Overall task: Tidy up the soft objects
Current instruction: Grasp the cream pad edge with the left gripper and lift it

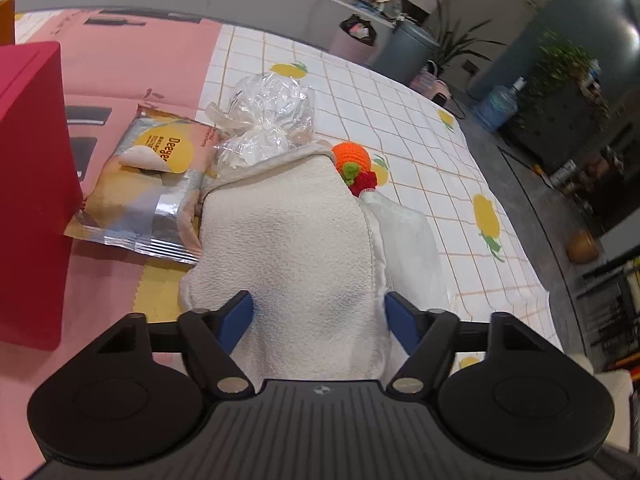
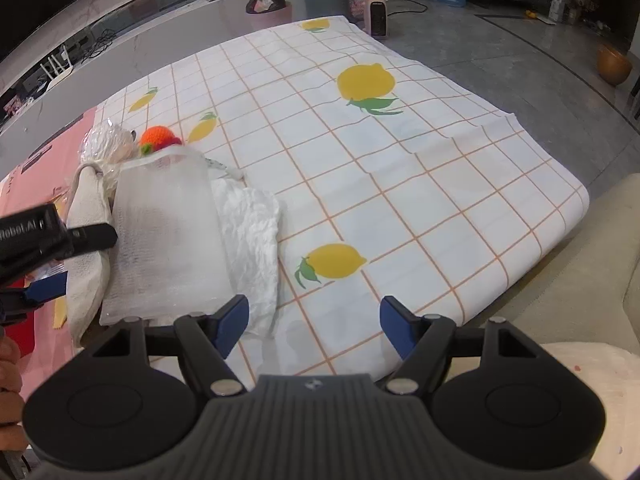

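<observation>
Left gripper [image 1: 319, 320] straddles a cream terry-cloth pad [image 1: 288, 240], pads apparently unclenched — soft, light, best pinched at its near edge; right gripper [image 2: 314, 322] gapes empty.

Red box [image 1: 32, 184]: cut off by the left picture edge; full extent not determinable. Foil packet [image 1: 148, 192], just beside the red box: small print illegible, its right edge hidden under the cream cloth [image 1: 288, 248]. Clear plastic bag [image 1: 272, 120], beyond the cream cloth: contents not identifiable. Orange knitted toy [image 1: 352, 158]: lower part hidden behind the cream cloth. Cream cloth near end: covered by the left hand-held gripper [image 1: 319, 314] body; whether the pads press on it cannot be told. In the right wrist view, the left hand-held gripper is cut by the left edge. Shelf items far behind the cream cloth: too small and blurred to tell
</observation>
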`<state>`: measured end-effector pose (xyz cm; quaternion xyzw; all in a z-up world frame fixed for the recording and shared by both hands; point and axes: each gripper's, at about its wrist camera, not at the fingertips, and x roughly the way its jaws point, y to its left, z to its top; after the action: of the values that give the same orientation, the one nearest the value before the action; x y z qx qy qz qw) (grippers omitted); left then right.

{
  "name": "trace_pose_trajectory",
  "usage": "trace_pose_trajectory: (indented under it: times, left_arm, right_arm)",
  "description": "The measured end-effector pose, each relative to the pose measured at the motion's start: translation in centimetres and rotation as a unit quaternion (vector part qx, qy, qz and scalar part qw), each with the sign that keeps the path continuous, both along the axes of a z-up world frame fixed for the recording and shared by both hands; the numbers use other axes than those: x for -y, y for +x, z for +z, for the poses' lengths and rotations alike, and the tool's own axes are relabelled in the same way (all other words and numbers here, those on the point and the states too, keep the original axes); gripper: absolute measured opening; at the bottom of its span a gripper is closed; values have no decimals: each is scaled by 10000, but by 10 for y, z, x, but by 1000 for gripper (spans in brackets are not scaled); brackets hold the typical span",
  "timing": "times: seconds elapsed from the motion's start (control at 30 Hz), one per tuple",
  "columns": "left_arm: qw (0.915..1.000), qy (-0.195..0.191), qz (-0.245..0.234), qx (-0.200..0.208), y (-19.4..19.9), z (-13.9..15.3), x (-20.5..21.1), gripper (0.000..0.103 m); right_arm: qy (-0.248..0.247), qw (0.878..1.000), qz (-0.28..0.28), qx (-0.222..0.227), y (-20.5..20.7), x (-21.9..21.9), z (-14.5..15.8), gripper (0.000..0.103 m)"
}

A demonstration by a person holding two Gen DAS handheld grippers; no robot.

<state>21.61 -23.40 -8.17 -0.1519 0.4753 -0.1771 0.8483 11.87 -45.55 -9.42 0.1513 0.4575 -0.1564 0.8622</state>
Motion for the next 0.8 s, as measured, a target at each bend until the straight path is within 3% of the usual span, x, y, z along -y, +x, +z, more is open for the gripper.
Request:
trace_pose_trajectory:
  times: [0.07, 0.13, 0.23, 0.33, 0.5, 0.67, 0.77, 0.8]
  left_arm:
    - [9999, 58, -109, 106, -5, 3, -1, 67]
    - [9990, 228, -245, 309, -13, 10, -1, 48]
    - [9941, 638, -465, 744, -31, 20, -3, 33]
    - [9912, 661, -662, 938, -46, 26, -14, 23]
    - [9869, 789, -867, 1107, -75, 29, -32, 21]
    - [9795, 915, -1094, 1424, -108, 32, -44, 21]
    - [9800, 828, -1064, 1465, -118, 32, -52, 21]
    - [9803, 787, -1072, 1458, -121, 31, -54, 21]
  right_arm:
    - [-15, 10000, 52, 18, 1, -2, 1, 72]
    - [-49, 9999, 97, 60, 1, -4, 2, 71]
    - [-169, 9993, 302, 147, 4, -10, 3, 65]
    - [-394, 9972, 573, 264, 5, -20, 4, 65]
    - [-402, 9944, 879, 435, 3, -33, 5, 72]
    - [261, 9926, 992, 652, 11, -36, -6, 72]
    - [513, 9921, 822, 800, 18, -35, -11, 74]
    - [696, 9906, 764, 901, 19, -35, -12, 80]
